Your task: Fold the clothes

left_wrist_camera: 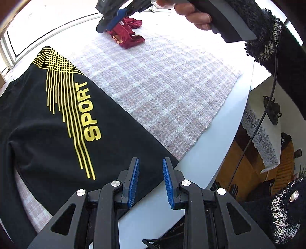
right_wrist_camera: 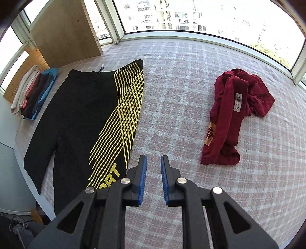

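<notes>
the left gripper is hanging over the near corner of the black shorts, its blue-padded jaws standing apart with nothing between them. its lower body is cut off by the bottom of the left wrist view. the right gripper is likewise hovering with a narrow empty gap between its jaws, above the bare checked cloth between the two garments; in the left wrist view it is showing only as a dark blurred shape at the top edge, held by a hand in a fuzzy black sleeve.

the shorts are lying spread flat on the cloth, yellow lines running down one leg beside the word "sport"; from the right wrist view only "ort" is readable, the rest being hidden behind the gripper. one leg is trailing over the table edge.

well apart from the shorts, the dark red garment is lying crumpled, carrying a white label and an orange patch, each with characters too small to read surely.

farther off, a stack of folded clothes is sitting by a wooden board, partly washed out by the windows.
</notes>
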`<state>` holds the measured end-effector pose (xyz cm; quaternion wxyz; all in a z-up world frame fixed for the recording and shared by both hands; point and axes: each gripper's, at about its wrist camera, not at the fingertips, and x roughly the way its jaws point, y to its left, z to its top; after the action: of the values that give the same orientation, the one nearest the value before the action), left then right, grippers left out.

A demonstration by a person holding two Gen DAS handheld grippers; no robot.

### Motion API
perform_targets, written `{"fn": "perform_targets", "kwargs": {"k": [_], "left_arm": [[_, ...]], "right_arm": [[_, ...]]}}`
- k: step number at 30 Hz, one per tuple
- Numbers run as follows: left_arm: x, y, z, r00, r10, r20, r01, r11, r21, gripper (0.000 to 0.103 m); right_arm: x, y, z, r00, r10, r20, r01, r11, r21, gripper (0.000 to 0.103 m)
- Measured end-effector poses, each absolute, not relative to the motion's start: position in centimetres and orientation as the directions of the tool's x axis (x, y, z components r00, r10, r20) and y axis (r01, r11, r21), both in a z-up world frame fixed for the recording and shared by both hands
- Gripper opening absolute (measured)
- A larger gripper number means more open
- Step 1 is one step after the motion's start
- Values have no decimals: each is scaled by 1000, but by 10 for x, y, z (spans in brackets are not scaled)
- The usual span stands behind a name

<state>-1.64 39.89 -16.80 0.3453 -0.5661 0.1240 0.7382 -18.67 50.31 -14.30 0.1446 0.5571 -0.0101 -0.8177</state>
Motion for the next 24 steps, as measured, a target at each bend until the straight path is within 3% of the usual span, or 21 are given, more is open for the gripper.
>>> {"fn": "perform_targets", "kwargs": {"k": [4, 8, 11, 14, 16, 18, 20, 24], "left_arm": [[-17, 420, -180, -89, 330, -940, -643, -740, -199, 26], [-16, 429, -179, -81, 317, -945, -631, -750, -197, 41], [-18, 432, -186, -88, 276, -957, -601, -781, -170, 40], [-18, 433, -188, -118, 247, -962, -598, -791, -130, 31], [-17, 433, -188, -146, 223, -964, -600, -795, -93, 19], [-19, 429, -188, -141, 230, -963, -587, -803, -106, 1], [-26, 416, -184, -120, 281, -952, -537, -825, -176, 1], [-39, 385, -164, -146, 380, -913, -442, -851, -284, 1]], "right_arm": [[-190, 513, -142, -347, -268, -899, 241, -952, 190, 15], [-196, 515, -141, -346, -272, -898, 257, -948, 188, 15], [-203, 512, -140, -347, -284, -894, 273, -942, 194, 15], [-213, 508, -139, -337, -301, -892, 275, -938, 213, 15], [-223, 504, -140, -320, -314, -894, 281, -932, 227, 16], [-236, 496, -140, -311, -343, -887, 292, -922, 254, 17], [-255, 485, -141, -310, -359, -880, 298, -916, 268, 22], [-309, 453, -157, -304, -376, -875, 303, -909, 286, 23]]}}
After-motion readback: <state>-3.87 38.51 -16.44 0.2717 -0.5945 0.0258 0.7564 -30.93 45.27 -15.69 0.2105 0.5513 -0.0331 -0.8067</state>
